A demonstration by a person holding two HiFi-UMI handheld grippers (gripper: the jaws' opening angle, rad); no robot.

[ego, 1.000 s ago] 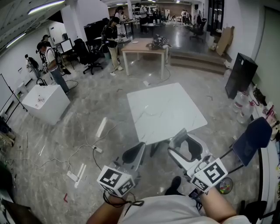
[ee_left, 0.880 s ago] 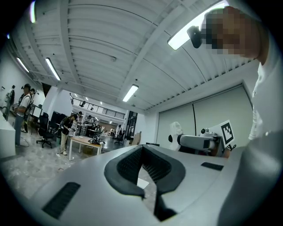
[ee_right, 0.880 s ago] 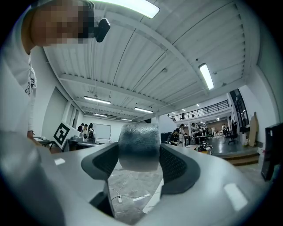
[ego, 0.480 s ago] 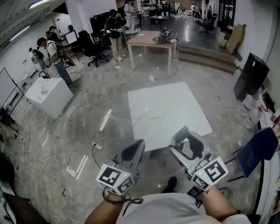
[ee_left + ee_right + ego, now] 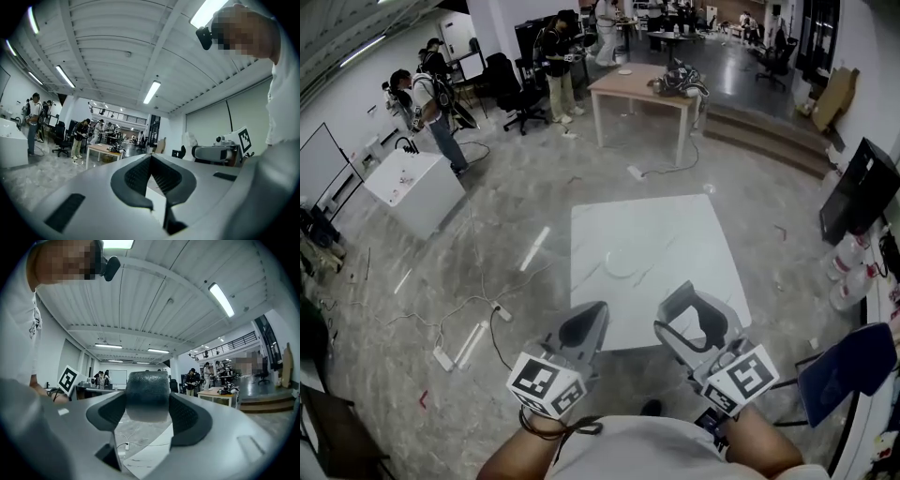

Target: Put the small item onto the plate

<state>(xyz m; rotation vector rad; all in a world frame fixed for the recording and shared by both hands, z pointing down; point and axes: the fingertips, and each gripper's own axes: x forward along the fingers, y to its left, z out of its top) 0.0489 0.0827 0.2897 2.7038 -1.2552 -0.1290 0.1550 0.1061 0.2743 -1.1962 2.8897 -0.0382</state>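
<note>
While the right gripper (image 5: 692, 321) clamps the small dark item (image 5: 147, 392) near the person, the left gripper (image 5: 586, 328) stays out of it, clenched empty. No plate shows on the white table (image 5: 647, 244) beyond, and a slackened squeeze could drop the item.

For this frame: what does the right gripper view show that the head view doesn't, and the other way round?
Only the right gripper view: a dark rounded item clamped between the jaws of the right gripper. Only the head view: the left gripper with its jaws together, and the whole white table, with no plate visible on it. Both: part of the white table, the wooden table and people standing near it.
</note>
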